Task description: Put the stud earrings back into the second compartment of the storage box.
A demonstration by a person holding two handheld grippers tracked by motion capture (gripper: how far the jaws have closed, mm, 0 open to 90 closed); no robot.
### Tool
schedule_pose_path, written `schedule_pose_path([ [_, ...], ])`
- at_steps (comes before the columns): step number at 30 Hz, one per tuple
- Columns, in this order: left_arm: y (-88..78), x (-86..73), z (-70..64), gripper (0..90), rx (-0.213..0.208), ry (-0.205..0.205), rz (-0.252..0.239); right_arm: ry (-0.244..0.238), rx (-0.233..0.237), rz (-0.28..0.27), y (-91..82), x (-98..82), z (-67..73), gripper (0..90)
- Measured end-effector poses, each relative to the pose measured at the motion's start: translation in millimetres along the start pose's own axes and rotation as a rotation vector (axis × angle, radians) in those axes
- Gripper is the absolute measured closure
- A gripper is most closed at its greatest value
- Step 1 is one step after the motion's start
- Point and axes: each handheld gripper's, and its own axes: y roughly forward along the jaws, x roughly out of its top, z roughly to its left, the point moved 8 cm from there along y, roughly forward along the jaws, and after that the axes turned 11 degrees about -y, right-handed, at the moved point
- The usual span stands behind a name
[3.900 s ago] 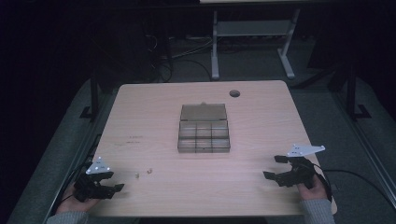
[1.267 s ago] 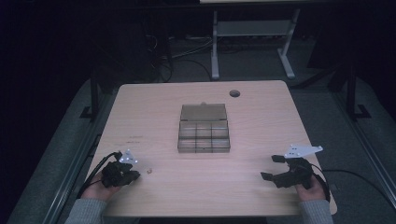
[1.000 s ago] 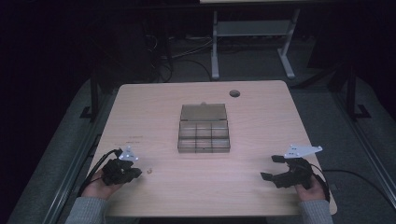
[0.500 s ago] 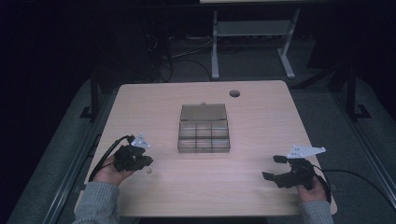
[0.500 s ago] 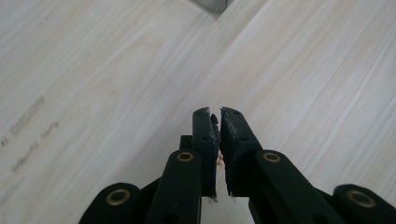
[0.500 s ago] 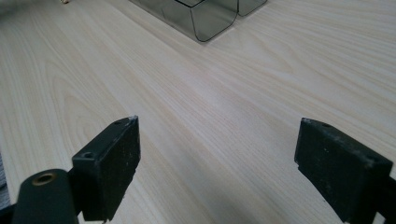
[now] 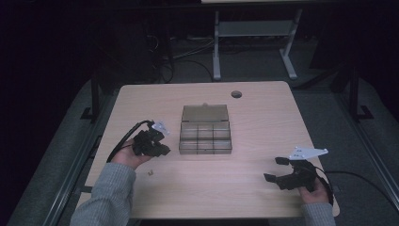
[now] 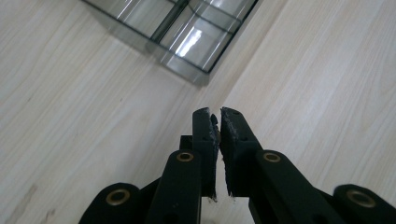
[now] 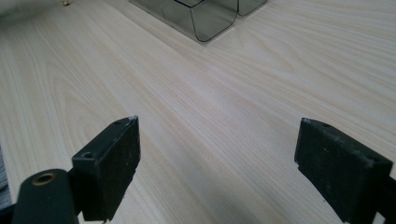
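Our left gripper (image 7: 162,149) has just swung up beside the box (image 7: 205,135), jaws pressed nearly together, maybe pinching something tiny; we cannot tell. One small piece (image 7: 150,172) lies behind. Right gripper (image 7: 276,170) waits, spread wide.

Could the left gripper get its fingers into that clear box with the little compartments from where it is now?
Probably yes. The left gripper hangs just left of the compartment box, whose lid stands open, with nothing between them. Its fingers are pressed nearly shut, though, perhaps on something tiny, so they could drop something in rather than grab.
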Motion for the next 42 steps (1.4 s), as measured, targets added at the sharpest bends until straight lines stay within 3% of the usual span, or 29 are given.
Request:
schedule_pose_path([
  [17,21.4,63.8,-8.1,84.5,-0.005,0.052,0.06,-0.007,0.016,-0.01,-0.4,2.4,1.9,14.1],
  [32,49.6,102.6,-4.1,84.5,-0.013,0.021,0.089,-0.002,0.018,-0.018,-2.0,2.6,1.2,14.0],
  [42,68.8,115.9,1.4,84.5,-0.006,0.002,0.114,0.0,0.021,-0.024,-2.5,3.0,1.1,14.0],
])
